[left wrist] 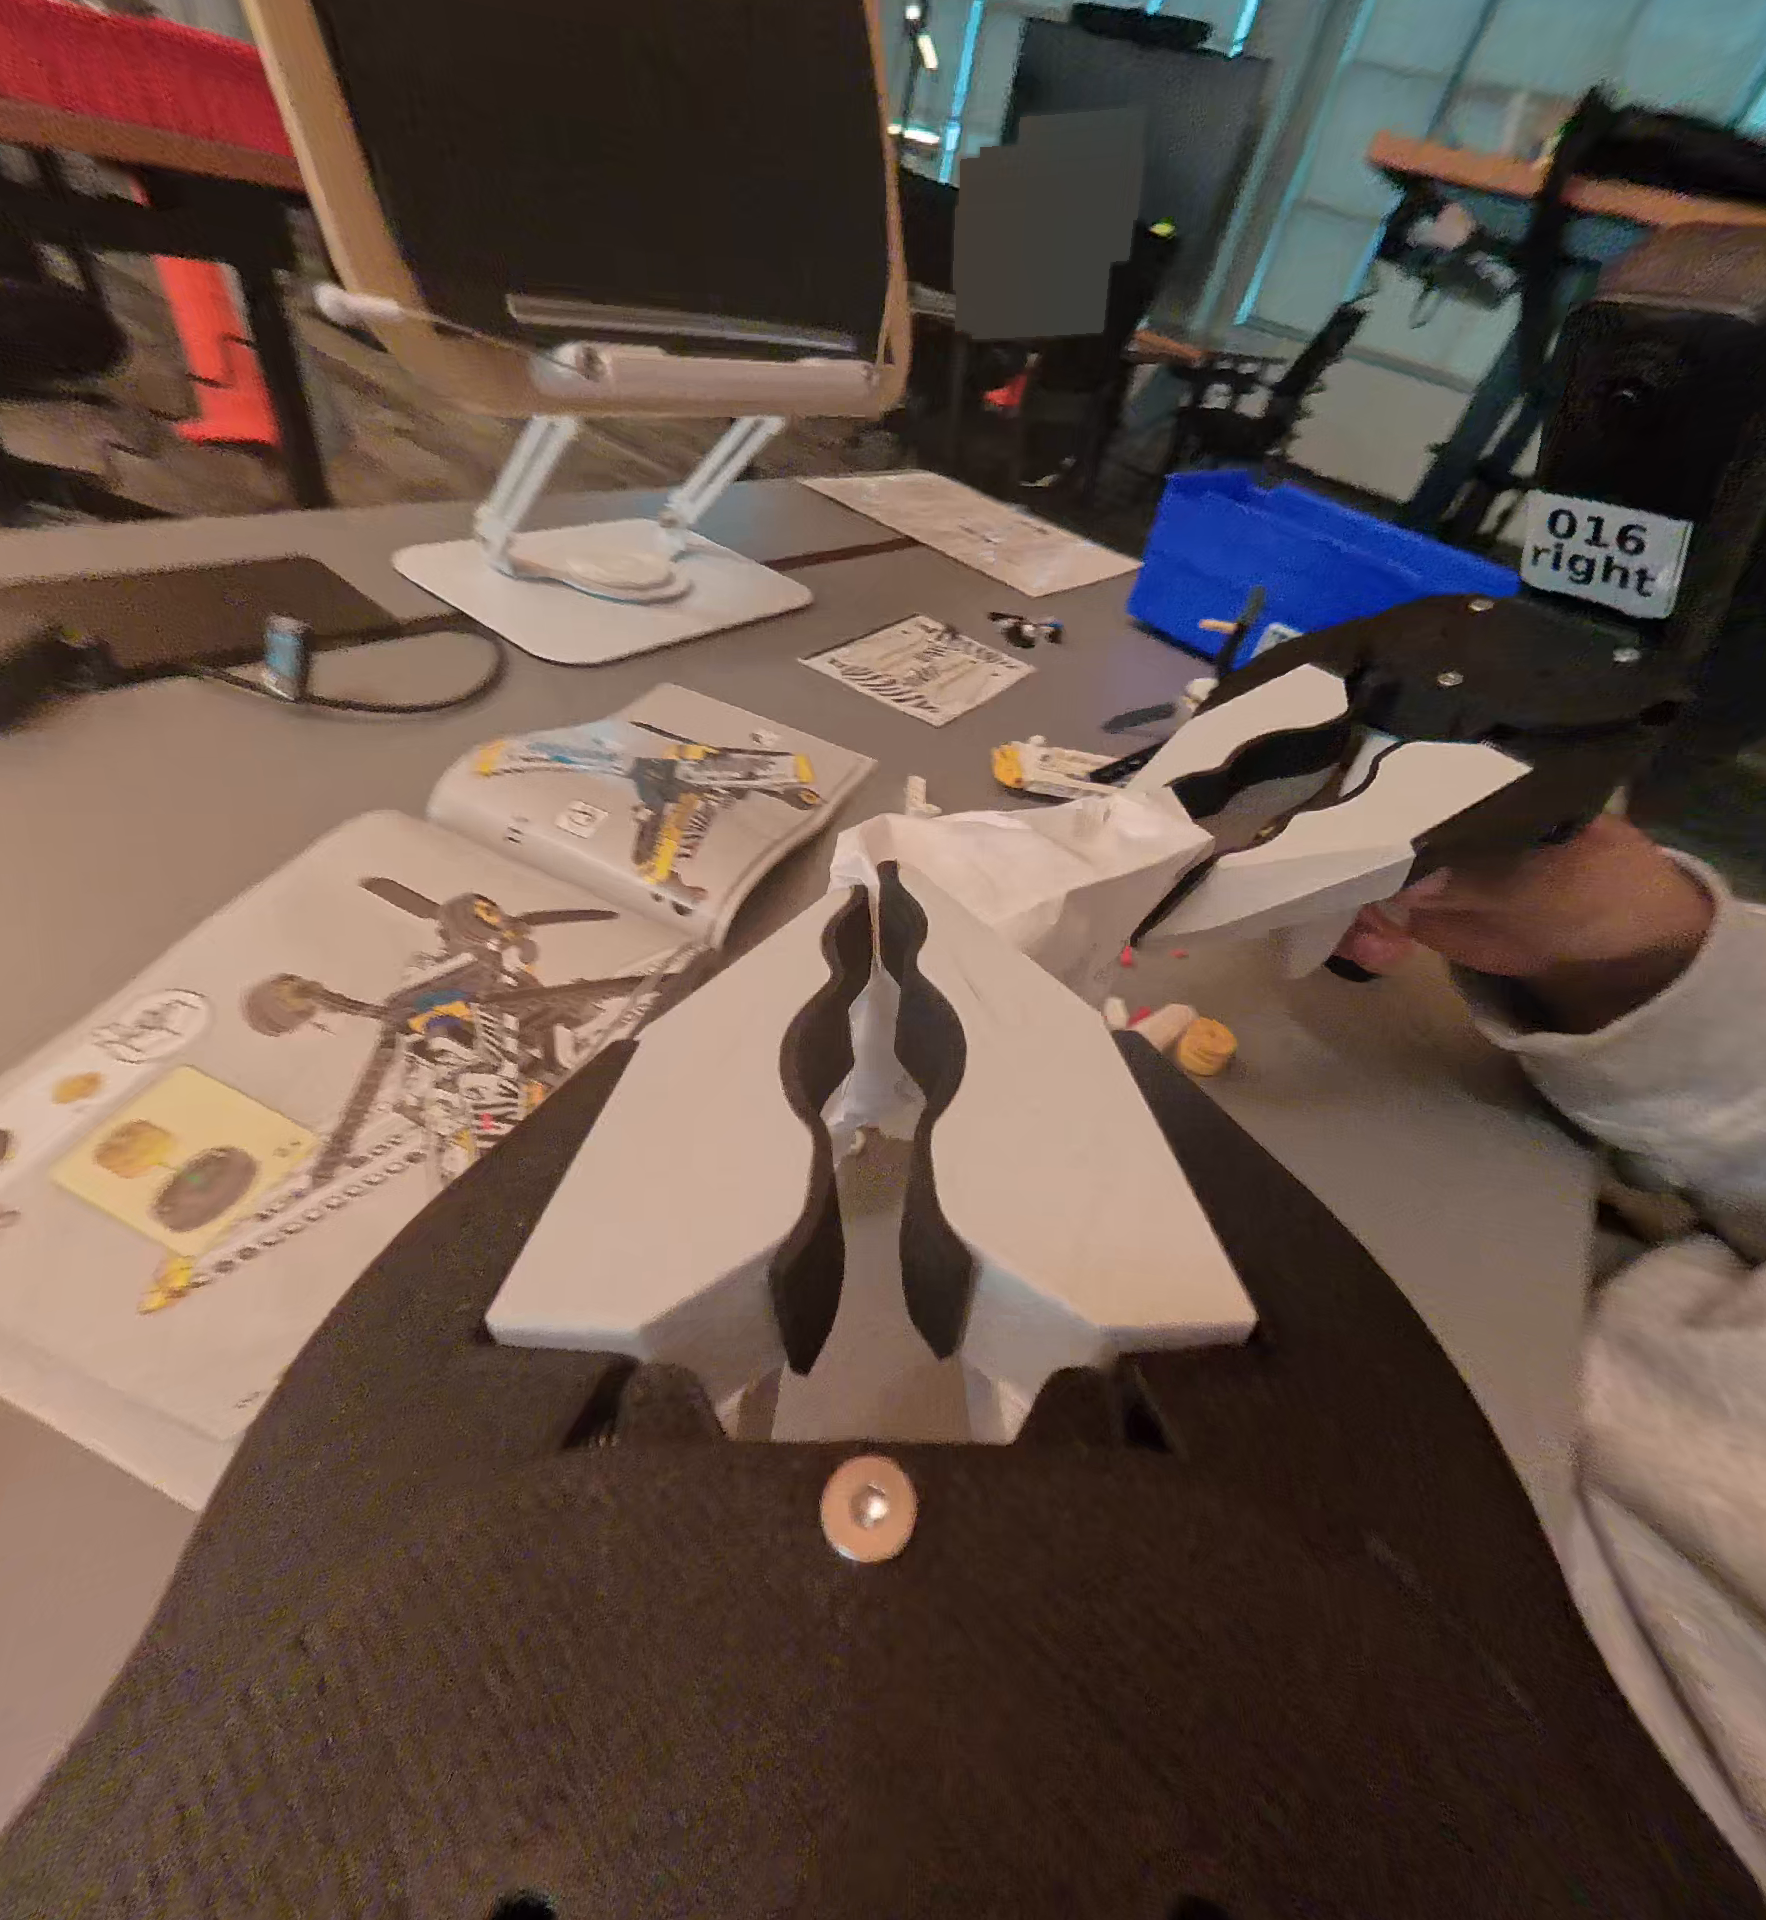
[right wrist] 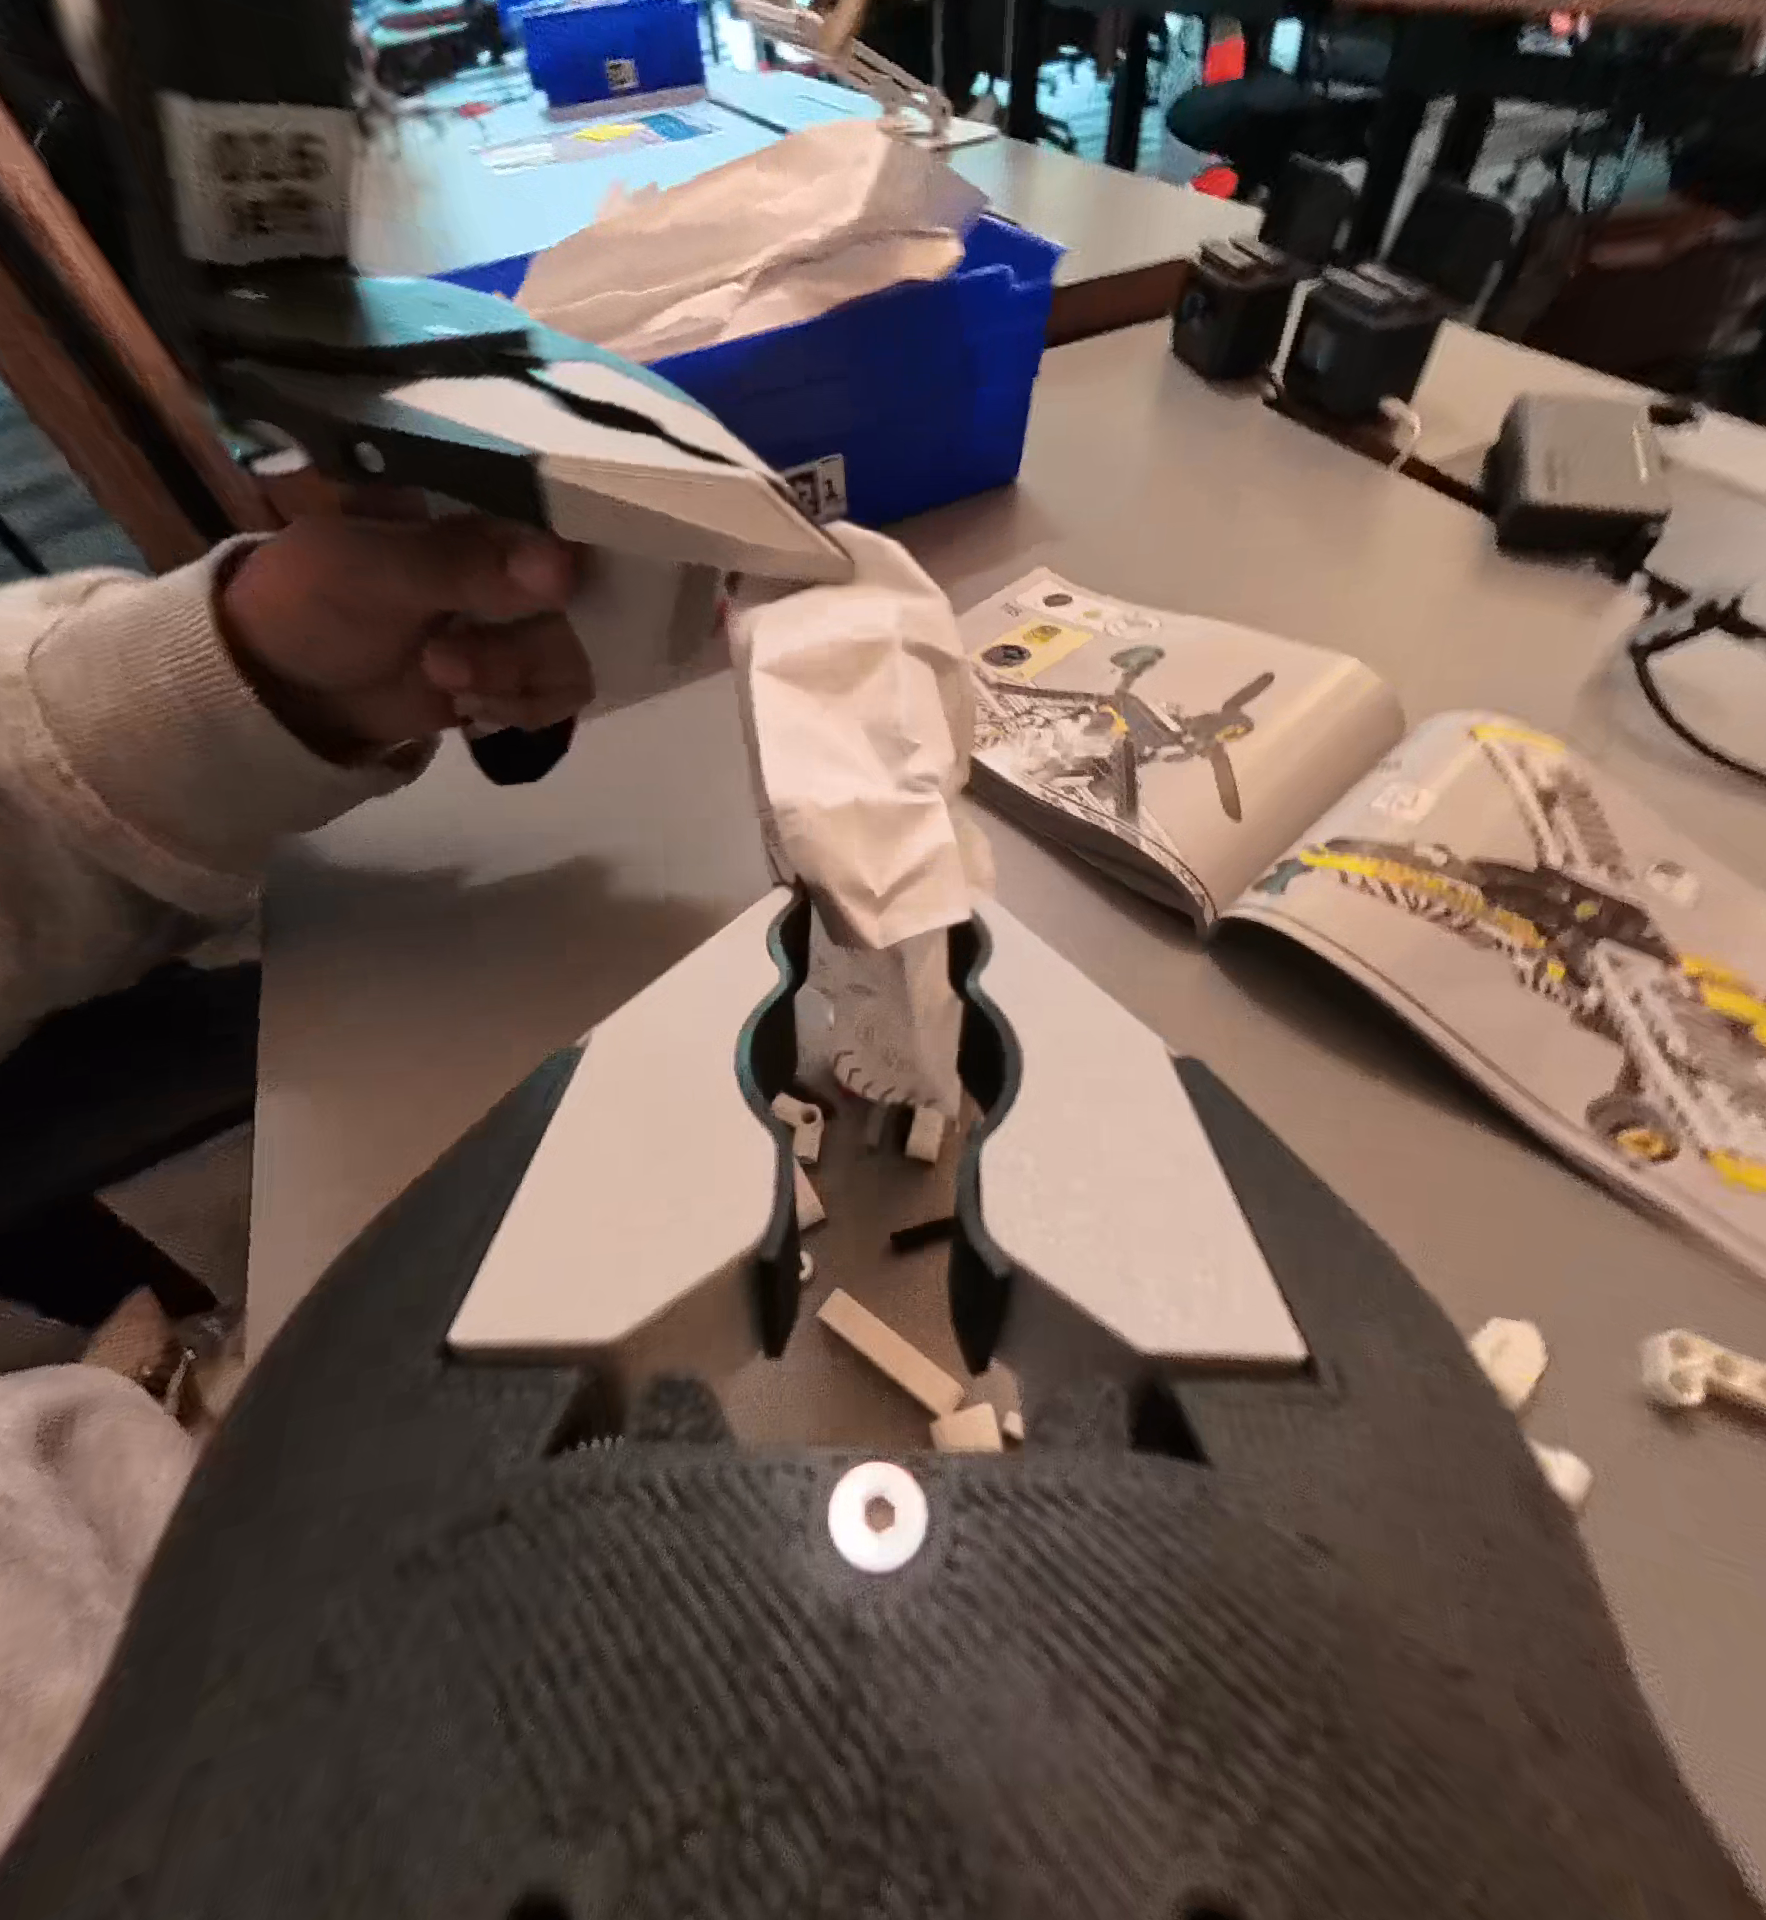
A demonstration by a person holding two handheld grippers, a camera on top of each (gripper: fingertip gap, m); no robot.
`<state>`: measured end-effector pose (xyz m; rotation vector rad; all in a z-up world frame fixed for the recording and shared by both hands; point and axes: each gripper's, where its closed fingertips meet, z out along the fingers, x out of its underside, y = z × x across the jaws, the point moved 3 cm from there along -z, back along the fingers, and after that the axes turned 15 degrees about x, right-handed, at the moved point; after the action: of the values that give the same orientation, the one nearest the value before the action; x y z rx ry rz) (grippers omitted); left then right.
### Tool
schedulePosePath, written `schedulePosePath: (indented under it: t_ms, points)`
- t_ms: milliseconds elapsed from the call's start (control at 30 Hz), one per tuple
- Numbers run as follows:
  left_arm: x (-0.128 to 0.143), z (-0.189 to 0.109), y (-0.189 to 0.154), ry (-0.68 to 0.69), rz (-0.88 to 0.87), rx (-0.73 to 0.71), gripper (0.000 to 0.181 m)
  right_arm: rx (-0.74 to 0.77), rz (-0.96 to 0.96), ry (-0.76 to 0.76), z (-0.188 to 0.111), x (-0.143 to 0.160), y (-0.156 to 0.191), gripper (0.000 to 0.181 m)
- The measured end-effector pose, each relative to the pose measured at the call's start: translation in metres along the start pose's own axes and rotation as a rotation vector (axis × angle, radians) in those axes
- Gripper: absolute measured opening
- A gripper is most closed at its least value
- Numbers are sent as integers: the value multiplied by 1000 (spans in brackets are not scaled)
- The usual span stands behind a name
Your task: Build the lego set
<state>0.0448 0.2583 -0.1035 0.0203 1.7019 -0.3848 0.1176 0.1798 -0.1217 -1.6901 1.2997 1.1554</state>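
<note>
A crumpled white paper bag (left wrist: 1014,883) is held between both grippers above the grey table (left wrist: 1378,1122). My left gripper (left wrist: 874,883) is shut on one end of it. In the right wrist view the left gripper (right wrist: 837,556) holds the bag (right wrist: 858,727) from above and it hangs down. My right gripper (right wrist: 874,925) closes on the bag's lower serrated end; it also shows in the left wrist view (left wrist: 1185,831). Small white lego pieces (right wrist: 889,1351) lie on the table under the right gripper. A yellow round piece (left wrist: 1206,1044) lies near the bag.
An open instruction booklet (left wrist: 339,1039) lies left of the bag, also in the right wrist view (right wrist: 1378,831). A blue bin (right wrist: 858,384) holding more paper stands behind. A part-built yellow and white model (left wrist: 1045,769), a sticker sheet (left wrist: 915,665) and a tablet stand (left wrist: 598,592) lie farther back. A white angled beam (right wrist: 1741,1392) lies at the right. There is about 7 cm between the tips of the two grippers. My right gripper is the nearer one to the yellow round piece (left wrist: 1206,1044): about 15 cm, against 20 cm.
</note>
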Motion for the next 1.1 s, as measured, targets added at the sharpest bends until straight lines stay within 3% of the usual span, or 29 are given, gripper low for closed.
schedulePosePath:
  t_ms: [167, 333, 400, 533, 633, 900, 1100]
  points:
    - [-1, 15, -4, 124, 54, -128, 0, 21, 172, -35, 1, -10, -16, 67]
    - [-9, 25, -11, 125, 70, -154, 0, 71, 17, -20, 4, -23, -11, 79]
    - [-13, 29, -15, 105, 60, -123, 0, 51, -21, 18, 11, -22, -4, 78]
    - [-13, 30, -16, 104, 68, -122, 0, 19, 39, 14, 15, -26, -4, 45]
    - [-9, 31, -12, 108, 64, -134, 0, -10, 87, 38, 19, -23, -6, 39]
    - [-1, 38, -2, 97, 23, -131, 0, 20, 83, 122, 27, -16, -10, 28]
    - [-8, 37, 4, 72, -20, -122, 0, 24, 105, 85, 28, -25, -16, 35]
